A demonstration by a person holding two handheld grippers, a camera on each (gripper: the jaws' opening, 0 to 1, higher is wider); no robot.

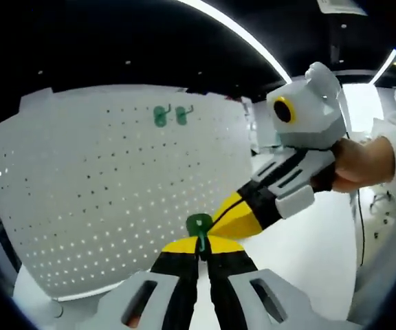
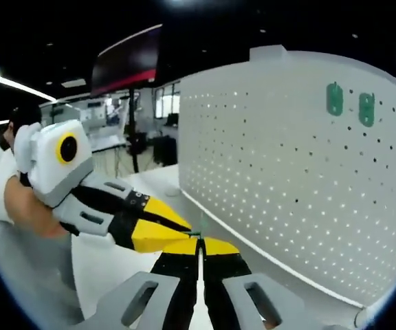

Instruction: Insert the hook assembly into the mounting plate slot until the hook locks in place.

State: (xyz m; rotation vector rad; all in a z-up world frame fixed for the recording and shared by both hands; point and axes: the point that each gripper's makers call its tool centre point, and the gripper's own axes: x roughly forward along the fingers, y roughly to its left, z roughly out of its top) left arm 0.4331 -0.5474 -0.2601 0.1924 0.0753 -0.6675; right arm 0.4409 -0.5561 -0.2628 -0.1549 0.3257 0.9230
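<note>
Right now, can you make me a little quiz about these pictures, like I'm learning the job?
1. How many green hooks already hang on the white pegboard?
2. True or false: the left gripper is wide open.
3. Which grippers meet at the loose green hook? A) left alone B) right alone C) both

Key:
1. Two, hook one and hook two, side by side near the top.
2. False: its jaws are shut on the hook.
3. C: the right gripper tip is there too.
</note>
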